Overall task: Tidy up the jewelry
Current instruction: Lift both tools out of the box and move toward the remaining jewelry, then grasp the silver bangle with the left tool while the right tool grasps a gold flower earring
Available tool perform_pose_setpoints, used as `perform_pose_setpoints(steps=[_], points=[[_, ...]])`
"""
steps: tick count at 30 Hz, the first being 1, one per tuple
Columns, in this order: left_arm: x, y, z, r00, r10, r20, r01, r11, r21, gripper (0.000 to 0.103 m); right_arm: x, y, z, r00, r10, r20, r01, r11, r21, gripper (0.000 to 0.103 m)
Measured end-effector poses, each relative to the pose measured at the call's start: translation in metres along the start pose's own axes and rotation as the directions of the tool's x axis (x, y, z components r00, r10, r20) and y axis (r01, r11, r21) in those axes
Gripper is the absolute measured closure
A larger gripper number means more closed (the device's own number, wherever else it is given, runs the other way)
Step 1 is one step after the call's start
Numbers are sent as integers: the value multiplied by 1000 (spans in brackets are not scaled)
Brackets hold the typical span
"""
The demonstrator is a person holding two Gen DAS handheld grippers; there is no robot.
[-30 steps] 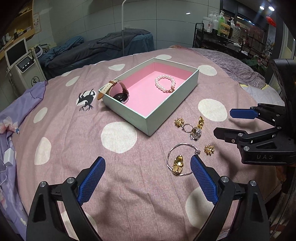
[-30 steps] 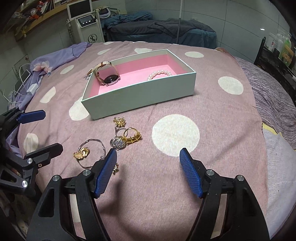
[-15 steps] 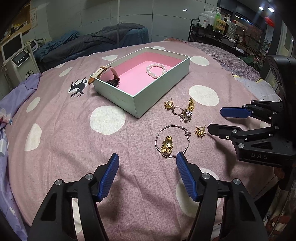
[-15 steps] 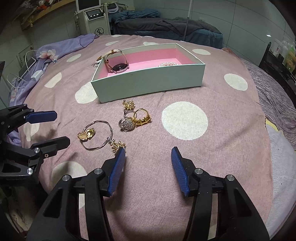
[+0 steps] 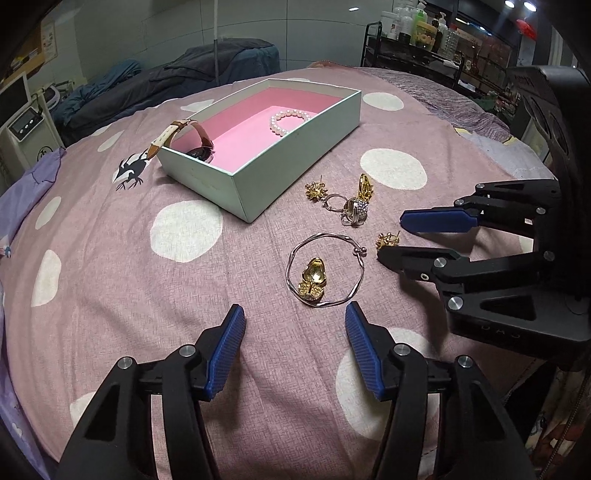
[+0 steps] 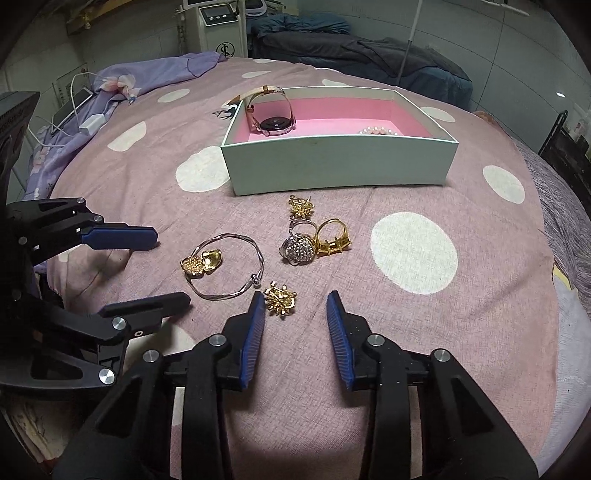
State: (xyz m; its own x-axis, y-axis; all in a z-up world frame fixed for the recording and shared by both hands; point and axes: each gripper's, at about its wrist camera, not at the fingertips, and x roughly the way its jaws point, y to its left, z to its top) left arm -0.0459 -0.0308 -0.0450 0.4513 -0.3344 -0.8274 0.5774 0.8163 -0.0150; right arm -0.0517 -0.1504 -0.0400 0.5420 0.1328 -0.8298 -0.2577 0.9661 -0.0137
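Observation:
A mint box with pink lining holds a watch and a pearl bracelet. In front of it on the cloth lie a silver bangle around a gold clip, a crystal ring, a gold ring and two gold flower earrings. My left gripper is open just short of the bangle. My right gripper is open, with the near earring between its tips.
The jewelry lies on a round table under a pink cloth with white dots. A purple cloth with a phone and cable hangs at one side. A treatment bed and a shelf of bottles stand behind.
Both grippers have moved in toward the loose jewelry and their jaws have narrowed. The right gripper now straddles the near earring; the left now points at the bangle.

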Motion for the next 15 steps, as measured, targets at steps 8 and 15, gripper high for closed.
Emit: perform_pose_setpoints(steps=[8,15], points=[[8,-5,6,1000,-21,7,21,1000,2,35,0,-7,1,1000,11,4,-11,999,36,85],[22,-13,20,999,-32,20,32,999,4,42,-6,-17,-4,1000,-12,-5,12,997,80,85]])
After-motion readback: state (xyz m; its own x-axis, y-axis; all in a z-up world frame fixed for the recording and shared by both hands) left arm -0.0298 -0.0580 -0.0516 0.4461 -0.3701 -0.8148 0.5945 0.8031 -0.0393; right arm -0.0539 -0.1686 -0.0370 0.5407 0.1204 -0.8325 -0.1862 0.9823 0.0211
